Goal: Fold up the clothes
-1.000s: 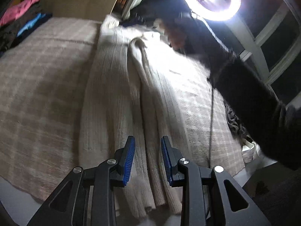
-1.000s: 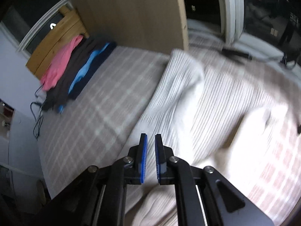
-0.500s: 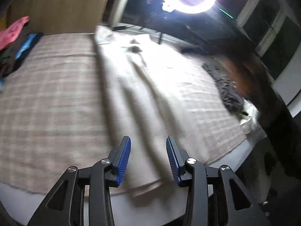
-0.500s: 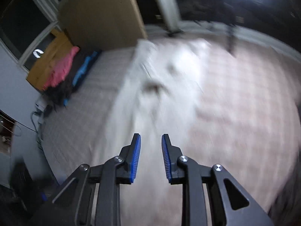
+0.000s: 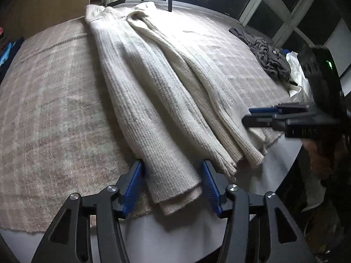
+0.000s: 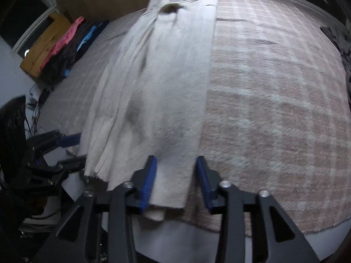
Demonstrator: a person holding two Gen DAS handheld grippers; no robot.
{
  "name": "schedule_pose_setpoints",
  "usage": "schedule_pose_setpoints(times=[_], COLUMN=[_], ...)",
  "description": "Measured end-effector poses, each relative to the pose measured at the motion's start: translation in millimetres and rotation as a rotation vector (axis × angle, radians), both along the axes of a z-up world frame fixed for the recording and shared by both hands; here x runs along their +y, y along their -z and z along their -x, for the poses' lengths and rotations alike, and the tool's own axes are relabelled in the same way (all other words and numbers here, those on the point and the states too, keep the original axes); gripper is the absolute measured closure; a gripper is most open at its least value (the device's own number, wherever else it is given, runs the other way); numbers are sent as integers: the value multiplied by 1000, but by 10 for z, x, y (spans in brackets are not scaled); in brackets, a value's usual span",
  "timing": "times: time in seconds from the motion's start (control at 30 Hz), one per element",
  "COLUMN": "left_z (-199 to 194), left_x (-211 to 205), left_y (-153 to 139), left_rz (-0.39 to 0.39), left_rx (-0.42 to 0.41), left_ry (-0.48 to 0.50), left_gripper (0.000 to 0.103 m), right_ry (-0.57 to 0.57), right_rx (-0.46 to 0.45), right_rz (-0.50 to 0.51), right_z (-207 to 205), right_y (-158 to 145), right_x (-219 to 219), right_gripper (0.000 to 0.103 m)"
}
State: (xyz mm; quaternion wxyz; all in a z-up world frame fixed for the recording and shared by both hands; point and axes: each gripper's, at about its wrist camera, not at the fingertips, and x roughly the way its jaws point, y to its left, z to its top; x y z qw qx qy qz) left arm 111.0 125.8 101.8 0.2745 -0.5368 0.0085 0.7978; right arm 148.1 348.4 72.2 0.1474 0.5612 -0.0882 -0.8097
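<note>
A long cream ribbed knit garment lies lengthwise on the plaid bed cover, folded into a narrow strip, its hem at the near edge. My left gripper is open with the left part of the hem between its blue pads. My right gripper is open around the hem's right part. The right gripper also shows in the left wrist view, and the left gripper in the right wrist view.
A dark grey crumpled garment and white cloth lie at the bed's right edge. Pink, black and blue clothes are piled by a wooden box at far left. Windows run along the far side.
Both grippers have swung from the far end of the garment back to its near hem and opened wider. The garment now lies straight along the bed.
</note>
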Motion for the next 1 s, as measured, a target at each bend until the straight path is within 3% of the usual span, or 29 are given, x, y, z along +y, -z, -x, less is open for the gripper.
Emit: schedule_pose_setpoints(times=[0.1, 0.17, 0.2, 0.23, 0.3, 0.43, 0.63, 0.77, 0.87, 1.0], left_z=[-6, 11, 21, 33, 60, 203, 731, 1191, 1579, 2193], left_x=[-34, -36, -44, -55, -154, -316, -482, -524, -531, -551], left_y=[23, 38, 48, 55, 34, -210, -967, -1338, -1471, -1414], left_rz=[-27, -46, -57, -71, -117, -259, -360, -377, -395, -380], left_rx=[-17, -26, -33, -40, -61, -79, 49, 108, 112, 82], left_ry=[-15, -18, -19, -20, -25, -29, -48, -66, -92, -139], left_gripper=[53, 63, 76, 84, 87, 90, 94, 94, 94, 94], right_ry=[-36, -42, -37, -29, -12, 56, 119, 147, 163, 183], right_rx=[18, 8, -4, -15, -32, 0, 140, 185, 192, 143], right_rz=[-42, -38, -20, 4, 47, 193, 274, 286, 269, 265], right_z=[-3, 45, 73, 101, 151, 334, 832, 1297, 1755, 2347], right_y=[-6, -2, 2, -4, -36, -373, -1174, -1579, -1676, -1494], right_x=[-169, -212, -209, -197, -163, 28, 270, 405, 407, 492], right_gripper=[57, 63, 78, 85, 90, 93, 93, 94, 94, 94])
